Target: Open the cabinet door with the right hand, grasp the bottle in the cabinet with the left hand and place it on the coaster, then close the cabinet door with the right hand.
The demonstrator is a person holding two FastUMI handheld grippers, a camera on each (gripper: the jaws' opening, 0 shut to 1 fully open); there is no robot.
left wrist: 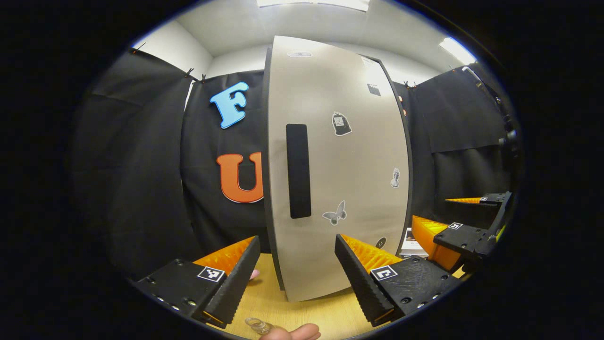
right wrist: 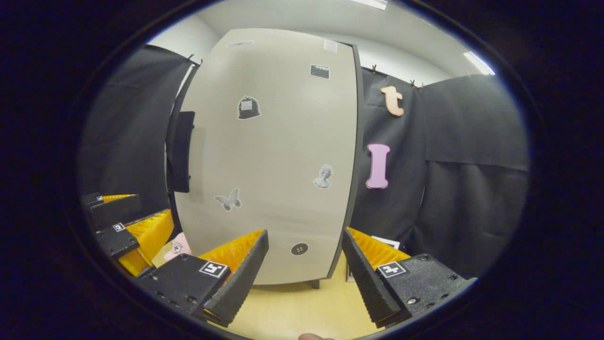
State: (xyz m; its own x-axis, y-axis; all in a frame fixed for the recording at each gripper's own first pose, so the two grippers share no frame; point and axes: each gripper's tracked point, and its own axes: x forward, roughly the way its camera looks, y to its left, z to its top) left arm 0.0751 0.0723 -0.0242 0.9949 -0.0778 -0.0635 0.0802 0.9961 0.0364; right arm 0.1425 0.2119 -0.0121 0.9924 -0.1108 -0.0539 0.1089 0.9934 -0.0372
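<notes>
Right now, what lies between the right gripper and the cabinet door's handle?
In the right gripper view, only bare door front with a butterfly sticker separates the open right gripper from the black handle.

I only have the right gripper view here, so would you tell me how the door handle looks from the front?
Observer: In the left gripper view the handle is a long dark vertical bar near the left edge of the cabinet door, which is closed.
Operator: Is anything lying on the table in front of it?
Observer: A small clear object lies on the wooden table beside a fingertip. I cannot tell what it is.
Operator: Where does my gripper sit from there?
Observer: The right gripper is to the right of the door's right edge, with its fingers apart.
</notes>
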